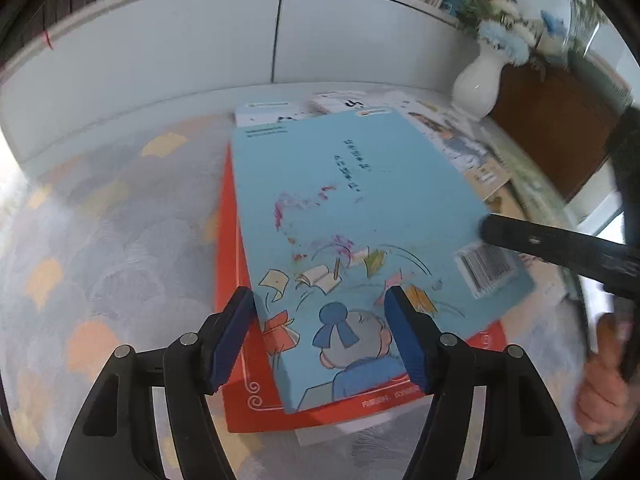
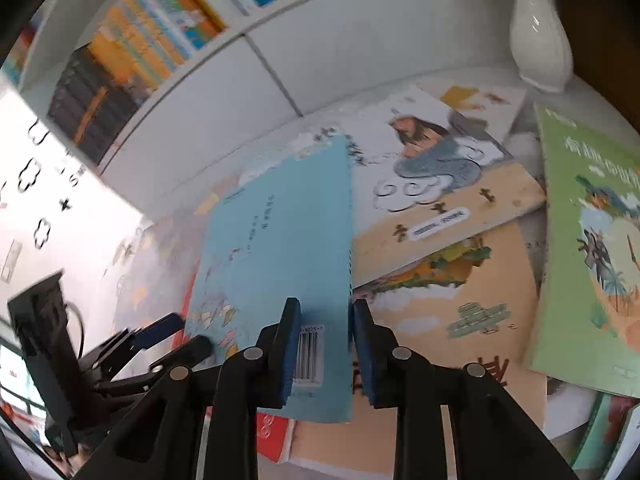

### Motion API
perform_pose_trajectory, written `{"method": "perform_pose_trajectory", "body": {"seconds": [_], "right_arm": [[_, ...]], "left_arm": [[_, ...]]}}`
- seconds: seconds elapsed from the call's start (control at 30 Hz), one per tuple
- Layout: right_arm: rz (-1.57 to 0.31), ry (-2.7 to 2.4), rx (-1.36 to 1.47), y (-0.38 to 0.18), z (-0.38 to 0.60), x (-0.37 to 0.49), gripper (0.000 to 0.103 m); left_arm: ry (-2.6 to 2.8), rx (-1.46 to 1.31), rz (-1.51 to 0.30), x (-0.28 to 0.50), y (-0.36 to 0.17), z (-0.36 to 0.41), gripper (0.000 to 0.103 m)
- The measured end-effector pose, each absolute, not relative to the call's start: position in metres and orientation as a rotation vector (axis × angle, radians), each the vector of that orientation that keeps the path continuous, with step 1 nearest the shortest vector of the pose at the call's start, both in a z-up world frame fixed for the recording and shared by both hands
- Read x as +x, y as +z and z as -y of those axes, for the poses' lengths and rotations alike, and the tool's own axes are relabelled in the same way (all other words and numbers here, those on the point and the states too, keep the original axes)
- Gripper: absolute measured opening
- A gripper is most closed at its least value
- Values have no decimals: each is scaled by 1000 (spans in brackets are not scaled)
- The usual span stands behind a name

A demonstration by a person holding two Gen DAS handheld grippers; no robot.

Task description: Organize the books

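Observation:
A light blue book [image 1: 352,216] with a cartoon back cover and barcode lies skewed on a red book [image 1: 236,340] on the patterned tabletop. My left gripper [image 1: 322,340] is open, its blue pads astride the blue book's near edge. My right gripper [image 2: 326,354] is open around the barcode corner of the blue book [image 2: 280,248], one pad on either side of its edge, with a gap showing. In the left wrist view the right gripper's finger [image 1: 560,246] reaches in from the right to that corner.
Several picture books lie scattered to the right: a white one [image 2: 424,152], a tan one [image 2: 452,300] and a green one [image 2: 592,240]. A white vase [image 2: 542,36] with flowers stands at the back. A white cabinet [image 1: 160,64] carries a row of shelved books [image 2: 132,44].

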State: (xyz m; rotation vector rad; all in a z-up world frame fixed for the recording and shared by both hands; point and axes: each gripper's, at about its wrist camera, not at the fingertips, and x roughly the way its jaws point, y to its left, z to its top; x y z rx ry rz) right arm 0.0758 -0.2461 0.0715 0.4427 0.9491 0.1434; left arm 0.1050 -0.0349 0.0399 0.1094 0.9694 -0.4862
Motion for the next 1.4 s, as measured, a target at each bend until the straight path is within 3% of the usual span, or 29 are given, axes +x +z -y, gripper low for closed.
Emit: {"method": "perform_pose_trajectory", "body": {"seconds": [0.43,1.07,1.2,1.4], "right_arm": [[-997,168,533,57,243,75,26],[-745,186,596,155,288,-68,26],[-737,281,580,175,253,-58,25],[-835,453,559,155,179,-30,25]], "left_arm": [[-474,73,-981,101,35,27,66],[-943,-9,-1092,15,47,108,65],[-880,-45,-1070,11,52,75,65],[-399,-17,-941,14,70,-68,65]]}}
